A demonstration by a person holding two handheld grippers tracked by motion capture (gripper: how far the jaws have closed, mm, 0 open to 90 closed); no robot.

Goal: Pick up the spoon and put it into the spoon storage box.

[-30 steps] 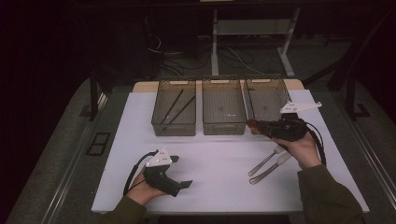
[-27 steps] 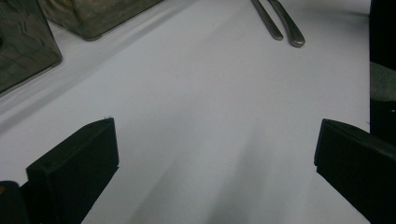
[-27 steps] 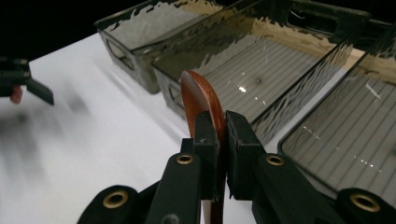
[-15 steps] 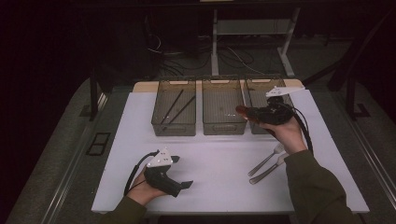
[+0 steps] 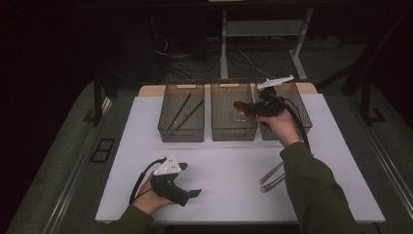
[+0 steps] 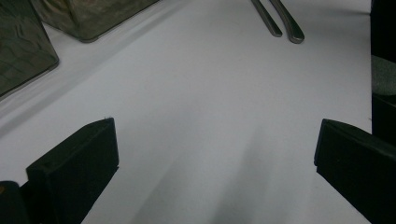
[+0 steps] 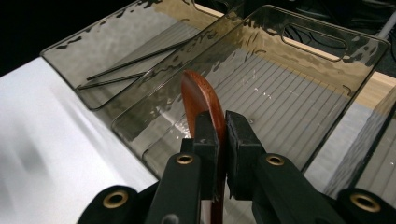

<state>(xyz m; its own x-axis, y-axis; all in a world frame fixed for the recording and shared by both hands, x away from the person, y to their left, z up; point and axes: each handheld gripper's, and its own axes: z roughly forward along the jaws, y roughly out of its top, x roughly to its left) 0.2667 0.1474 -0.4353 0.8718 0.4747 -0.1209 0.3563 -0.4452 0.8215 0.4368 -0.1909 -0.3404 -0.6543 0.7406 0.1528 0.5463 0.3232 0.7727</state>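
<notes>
A reddish-brown wooden spoon (image 7: 201, 100) sits between black jaws with brass-coloured rivets. The three bins (image 5: 181, 130) are smoky grey-brown, translucent, with rippled walls and ribbed floors; one holds black chopsticks (image 7: 135, 65). The table mat (image 5: 229, 180) is plain white, the silver utensils (image 6: 278, 18) shiny, the sleeve (image 5: 316, 195) olive green.

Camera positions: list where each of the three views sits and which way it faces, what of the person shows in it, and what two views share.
High view: above the table, looking forward and down; forearms, both hands, left gripper, right gripper.
Left gripper view: low over the table, along its open jaws toward metal utensils.
Right gripper view: along jaws shut on a wooden spoon, over the middle bin.
Shared: the left bin's black chopsticks show in the high and right gripper views.
</notes>
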